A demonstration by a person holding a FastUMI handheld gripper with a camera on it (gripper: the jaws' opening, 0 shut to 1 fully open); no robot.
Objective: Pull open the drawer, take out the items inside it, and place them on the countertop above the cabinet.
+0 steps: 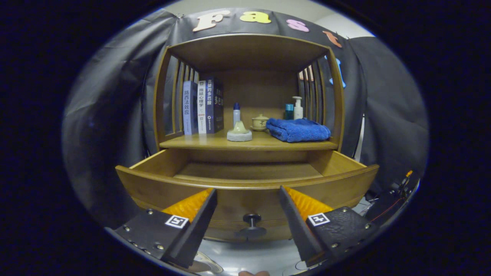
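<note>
The gripper (247, 199) is spread wide and holds nothing, with the pulled-out drawer (245, 184) and its knob (251, 219) at lower centre. Above, on the countertop (215, 142), stand books (202, 107), a blue towel (297, 129) and a small stone-like stand (239, 132).

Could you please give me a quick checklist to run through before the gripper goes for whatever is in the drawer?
1. Drawer pulled out: ok, it stands well out from under the shelf.
2. Gripper free: ok, fingers are open with nothing between them; the knob sits in the gap, untouched.
3. Items in the drawer located: cannot tell, the visible floor looks bare and the front wall hides the near part.
4. Landing spot on the countertop: ok, bare wood in front of the books.
5. Clutter to avoid: not ok at the middle and towel side; the holder, cup and towel crowd it.
</note>
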